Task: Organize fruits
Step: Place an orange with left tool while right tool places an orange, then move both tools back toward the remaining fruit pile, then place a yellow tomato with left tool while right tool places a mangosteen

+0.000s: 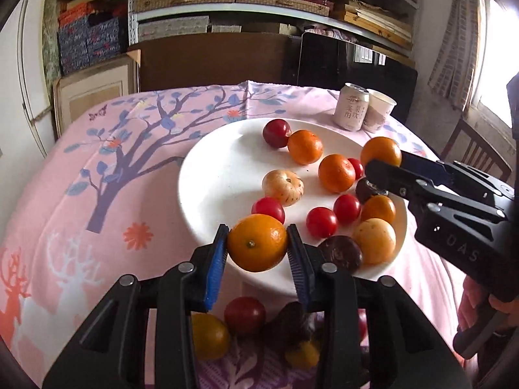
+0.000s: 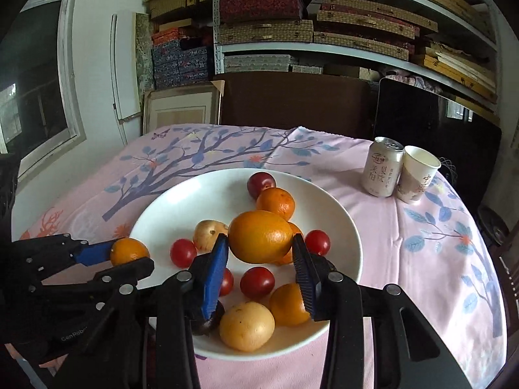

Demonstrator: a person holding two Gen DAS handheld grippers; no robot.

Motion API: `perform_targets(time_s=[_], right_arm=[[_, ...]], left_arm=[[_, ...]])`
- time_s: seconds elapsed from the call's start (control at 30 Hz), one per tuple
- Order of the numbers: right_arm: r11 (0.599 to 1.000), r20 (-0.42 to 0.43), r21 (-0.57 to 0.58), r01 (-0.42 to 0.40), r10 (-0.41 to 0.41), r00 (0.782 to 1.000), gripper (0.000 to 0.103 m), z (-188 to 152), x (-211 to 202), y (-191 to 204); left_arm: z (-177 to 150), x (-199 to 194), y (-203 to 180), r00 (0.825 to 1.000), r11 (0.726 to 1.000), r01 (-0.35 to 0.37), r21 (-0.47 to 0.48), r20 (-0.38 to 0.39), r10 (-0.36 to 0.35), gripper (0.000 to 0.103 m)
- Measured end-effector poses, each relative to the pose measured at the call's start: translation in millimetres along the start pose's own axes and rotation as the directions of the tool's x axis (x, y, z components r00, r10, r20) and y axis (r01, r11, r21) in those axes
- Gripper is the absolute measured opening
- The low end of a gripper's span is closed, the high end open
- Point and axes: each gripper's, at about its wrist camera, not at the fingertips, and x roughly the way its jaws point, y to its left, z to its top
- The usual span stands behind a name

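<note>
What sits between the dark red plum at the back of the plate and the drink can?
Only bare plate rim and pink tablecloth lie between the plum and the can, per the right wrist view.

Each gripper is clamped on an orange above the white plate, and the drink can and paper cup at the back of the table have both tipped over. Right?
Not quite. The drink can and paper cup stand upright, touching side by side, as the right wrist view shows. The rest holds: the left gripper and right gripper each clamp an orange above the white plate.

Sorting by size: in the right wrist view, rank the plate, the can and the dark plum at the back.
1. Plate
2. Can
3. Plum
The can stands farther back, so its margin over the plum is, if anything, understated.
</note>
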Motion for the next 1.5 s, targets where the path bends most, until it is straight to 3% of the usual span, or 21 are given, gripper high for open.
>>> perform_targets(time_s=[0.07,0.1,0.13,0.17,0.2,0.37,0.5,0.67,0.8,0.97,1.0,1.03,1.07,1.1,1.13,1.17,1.27,1.4,1.47,1.5], right_arm=[[0.998,0.01,-0.056,0.006,-0.005,1.0,0.044,-1.9,4.0,1.0],[0.998,0.035,-0.059,0.013,-0.011,0.999,0.053,-3.5,4.0,0.1],[0.999,0.054,-0.043,0.012,-0.009,0.998,0.084,-5.5,3.7,-2.8],[0.999,0.064,-0.015,0.051,-0.05,0.997,0.087,-7.2,2.1,-5.7],[0.998,0.06,0.004,0.063,-0.063,0.996,0.097,-8.3,0.5,-10.7],[0.995,0.064,0.083,0.054,-0.06,0.996,0.099,-19.9,-30.9,-31.6],[0.995,0.061,0.059,0.078,-0.081,0.995,0.099,-37.3,-58.6,-27.5],[0.999,-0.042,0.018,-0.04,0.041,0.998,0.099,-69.7,-65.4,4.0],[0.994,-0.109,-0.068,-0.081,0.073,0.991,0.099,-80.3,-59.8,40.8],[0.981,-0.202,-0.191,-0.017,-0.022,0.979,0.099,-90.6,-39.3,71.4],[0.982,-0.214,-0.184,-0.036,-0.004,0.977,0.098,-91.8,-38.2,73.1],[0.984,-0.223,-0.165,-0.067,0.028,0.974,0.086,-92.8,-38.5,73.9],[0.983,-0.233,-0.143,-0.114,0.079,0.969,0.065,-92.6,-40.5,75.1],[0.98,-0.239,-0.132,-0.149,0.114,0.964,0.052,-92.7,-43.0,77.5],[0.977,-0.24,-0.125,-0.17,0.137,0.961,0.037,-93.4,-46.3,80.5],[0.978,-0.239,-0.134,-0.158,0.123,0.963,0.036,-93.9,-48.6,83.5],[0.978,-0.227,-0.167,-0.125,0.085,0.97,0.027,-97.2,-57.8,90.2],[0.986,-0.2,-0.052,-0.16,0.147,0.969,0.016,-100.7,-73.0,74.2],[0.986,-0.17,-0.016,-0.167,0.162,0.972,0.002,-101.8,-81.0,66.6],[0.986,-0.16,-0.004,-0.169,0.166,0.973,0.002,-102.2,-84.3,64.0]], left_arm=[[-1.1,7.0,4.0,1.0,1.0,0.01,-0.018,-0.011,-0.01,0.036],[-1.8,8.6,6.1,1.0,1.0,0.004,-0.027,-0.005,-0.004,0.045],[-2.5,6.8,7.3,0.999,0.999,0.006,-0.035,0.036,-0.005,0.072],[-4.2,4.1,9.1,0.998,0.999,-0.029,-0.045,0.061,0.032,0.087],[-5.8,1.4,10.4,0.995,0.997,-0.067,-0.047,0.076,0.07,0.099],[-18.5,-21.8,17.3,0.991,0.995,-0.101,-0.016,0.086,0.102,0.099],[-36.3,-45.2,32.9,0.993,0.996,-0.093,-0.016,0.072,0.094,0.099],[-63.9,-53.6,49.8,0.98,0.981,-0.193,0.029,0.049,0.191,0.099],[-65.3,-43.1,60.6,0.993,0.993,-0.118,0.001,-0.015,0.118,0.099],[-62.4,-18.5,56.5,0.99,0.996,-0.088,0.029,-0.107,0.091,0.099],[-62.8,-12.6,54.2,0.986,0.995,-0.092,0.043,-0.133,0.096,0.099],[-63.2,-7.0,51.0,0.982,0.994,-0.094,0.058,-0.158,0.102,0.097],[-63.4,-4.1,49.0,0.98,0.994,-0.085,0.07,-0.172,0.096,0.093],[-63.0,-6.3,47.3,0.985,0.996,-0.056,0.072,-0.161,0.067,0.075],[-62.5,-11.6,46.4,0.991,0.998,-0.021,0.065,-0.134,0.03,0.044],[-62.9,-13.9,46.8,0.992,0.999,0.001,0.051,-0.124,0.005,0.037],[-65.1,-15.9,47.7,0.992,1.0,0.0,0.023,-0.124,0.002,0.037],[-67.4,-29.5,51.4,0.996,1.0,0.012,-0.009,-0.088,-0.012,0.037],[-64.0,-41.8,51.2,0.999,1.0,0.014,-0.023,-0.046,-0.015,0.037],[-62.2,-47.3,50.9,0.999,0.999,0.027,-0.028,-0.025,-0.027,0.037]])
